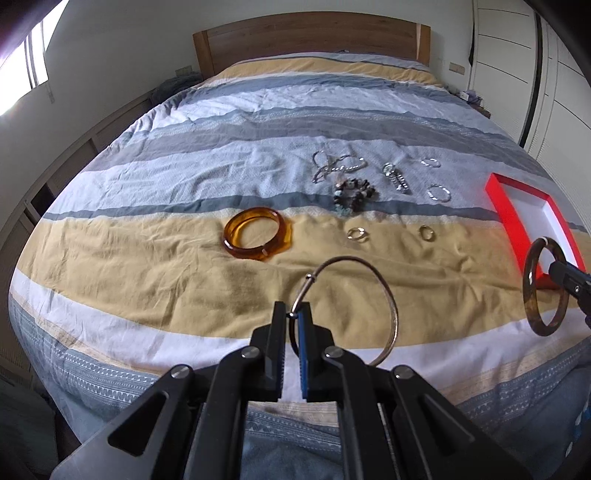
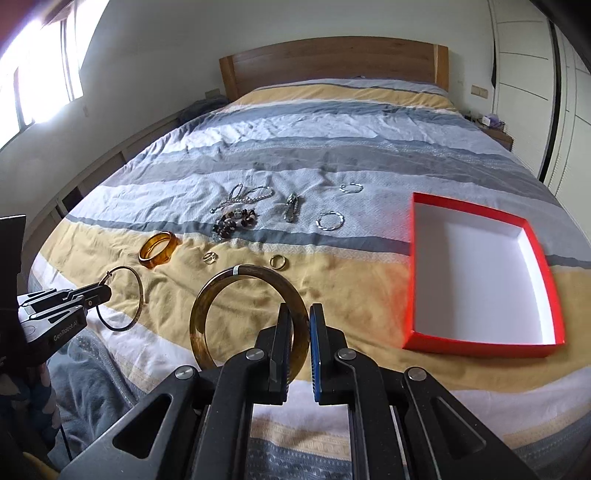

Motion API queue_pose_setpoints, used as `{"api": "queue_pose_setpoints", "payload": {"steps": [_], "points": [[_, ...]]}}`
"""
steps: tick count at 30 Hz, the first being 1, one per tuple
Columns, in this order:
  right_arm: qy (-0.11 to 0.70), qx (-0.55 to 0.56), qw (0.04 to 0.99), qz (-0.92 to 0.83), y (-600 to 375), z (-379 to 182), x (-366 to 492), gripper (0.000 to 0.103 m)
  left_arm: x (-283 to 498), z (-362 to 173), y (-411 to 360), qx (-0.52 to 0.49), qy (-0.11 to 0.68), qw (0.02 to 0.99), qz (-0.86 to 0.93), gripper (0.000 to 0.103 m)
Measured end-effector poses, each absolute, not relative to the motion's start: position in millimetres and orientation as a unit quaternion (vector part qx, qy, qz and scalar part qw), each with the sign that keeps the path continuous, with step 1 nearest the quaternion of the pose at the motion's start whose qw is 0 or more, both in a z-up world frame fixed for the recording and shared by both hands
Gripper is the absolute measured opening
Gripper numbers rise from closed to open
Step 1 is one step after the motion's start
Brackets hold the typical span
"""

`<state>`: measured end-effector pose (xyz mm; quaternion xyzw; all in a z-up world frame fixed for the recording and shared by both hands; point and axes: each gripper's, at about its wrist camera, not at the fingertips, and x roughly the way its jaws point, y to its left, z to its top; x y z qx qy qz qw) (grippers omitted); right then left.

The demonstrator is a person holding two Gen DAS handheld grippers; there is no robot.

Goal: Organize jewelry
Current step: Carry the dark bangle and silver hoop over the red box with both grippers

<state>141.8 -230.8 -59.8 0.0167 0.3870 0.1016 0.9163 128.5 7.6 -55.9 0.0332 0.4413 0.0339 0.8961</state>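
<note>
My left gripper (image 1: 294,310) is shut on a thin metal hoop bangle (image 1: 388,295), held above the bedspread; the same left gripper (image 2: 105,290) and thin hoop (image 2: 140,295) show at the left of the right wrist view. My right gripper (image 2: 300,314) is shut on a dark brown bangle (image 2: 207,295) with a white band; that brown bangle (image 1: 528,280) and the right gripper (image 1: 554,269) appear at the right edge of the left wrist view. A red box (image 2: 415,273) with a white inside lies open and empty on the bed, right of both grippers.
On the striped bedspread (image 1: 147,277) lie an amber bangle (image 1: 255,238), two small rings (image 1: 356,233) (image 1: 426,232), a dark bead bracelet (image 1: 352,195), silver chains (image 1: 338,164), a clasp piece (image 1: 397,177) and two twisted silver bangles (image 1: 439,192) (image 1: 430,161). A wooden headboard (image 1: 314,33) stands beyond.
</note>
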Motion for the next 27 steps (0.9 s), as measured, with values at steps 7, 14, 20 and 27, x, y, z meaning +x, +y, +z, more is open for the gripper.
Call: {"api": "queue_pose_setpoints", "payload": {"steps": [7, 14, 20, 27], "points": [[0.374, 0.044, 0.926, 0.038, -311.0, -42.0, 124.4, 0.009, 141.6, -32.7, -68.9, 0.052, 0.436, 0.897, -0.048, 0.005], [0.373, 0.041, 0.927, -0.003, -397.2, -24.6, 168.7, 0.009, 197.9, -20.9, -184.5, 0.095, 0.415, 0.894, -0.143, 0.005], [0.394, 0.022, 0.919, -0.011, -442.7, -38.4, 228.2, 0.009, 263.0, -42.5, -271.0, 0.127, 0.425, 0.877, -0.186, 0.005], [0.433, -0.01, 0.901, -0.02, -475.7, -76.2, 296.2, 0.009, 311.9, -88.0, -318.9, 0.167, 0.453, 0.859, -0.17, 0.005]]}}
